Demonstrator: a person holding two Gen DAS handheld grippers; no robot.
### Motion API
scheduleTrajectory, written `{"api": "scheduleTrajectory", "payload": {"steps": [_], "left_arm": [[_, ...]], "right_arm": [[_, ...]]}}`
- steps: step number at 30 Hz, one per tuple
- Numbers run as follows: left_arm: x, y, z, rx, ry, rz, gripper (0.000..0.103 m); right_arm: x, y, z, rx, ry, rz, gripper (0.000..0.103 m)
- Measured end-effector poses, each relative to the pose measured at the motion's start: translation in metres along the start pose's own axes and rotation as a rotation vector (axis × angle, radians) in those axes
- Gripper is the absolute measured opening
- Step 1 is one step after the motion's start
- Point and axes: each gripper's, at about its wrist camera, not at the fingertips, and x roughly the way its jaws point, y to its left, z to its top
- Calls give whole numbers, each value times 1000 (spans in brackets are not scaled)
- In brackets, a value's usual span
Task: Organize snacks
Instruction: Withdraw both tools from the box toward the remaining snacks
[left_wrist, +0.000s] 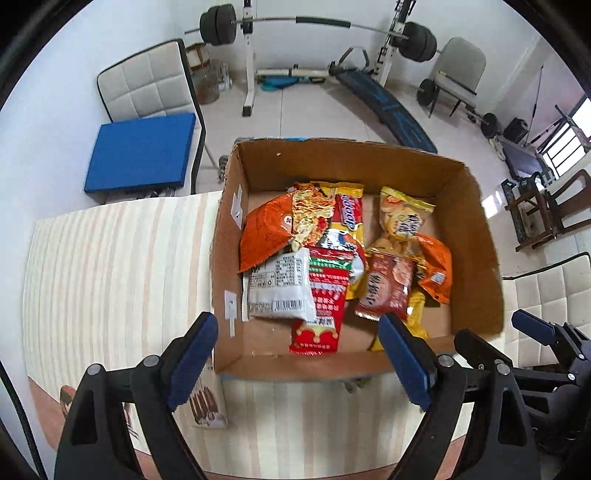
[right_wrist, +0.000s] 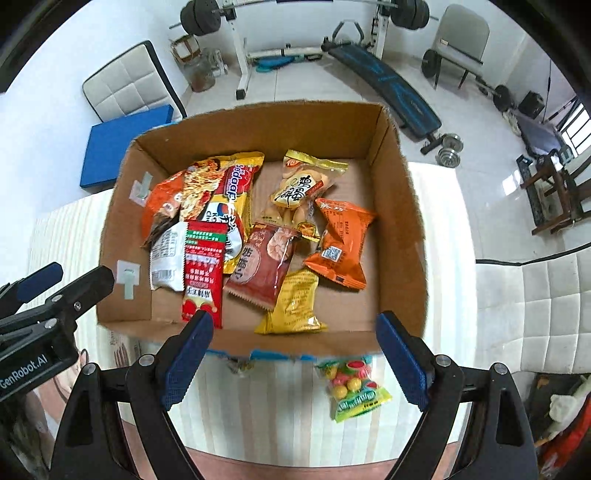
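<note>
Outside cardboard box (right_wrist: 402, 236), at 6 o'clock: candy bag (right_wrist: 354, 387) on striped cloth. Light, crinkly, slippery; pinch the top seam. Right gripper (right_wrist: 291, 360) and left gripper (left_wrist: 299, 360) both wide open, empty

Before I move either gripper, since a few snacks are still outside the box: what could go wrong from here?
The candy bag lies right against the cardboard box front wall, so the open right gripper could catch the rim or shove the box.

The box seems to sit near the table's far edge; a push might slide it off.

A chocolate packet lies partly beneath the open left gripper by the box corner, easily missed.
</note>
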Motion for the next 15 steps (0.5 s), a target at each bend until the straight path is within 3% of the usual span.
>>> {"api": "scheduleTrajectory", "payload": {"steps": [10, 15], "left_arm": [[-57, -6, -40, -2, -134, 2, 89], [-64, -2, -64, -38, -139, -5, 89]], "right_arm": [[-58, 8, -43, -24, -102, 13, 92], [-65, -5, -64, 16, -90, 60, 92]]}}
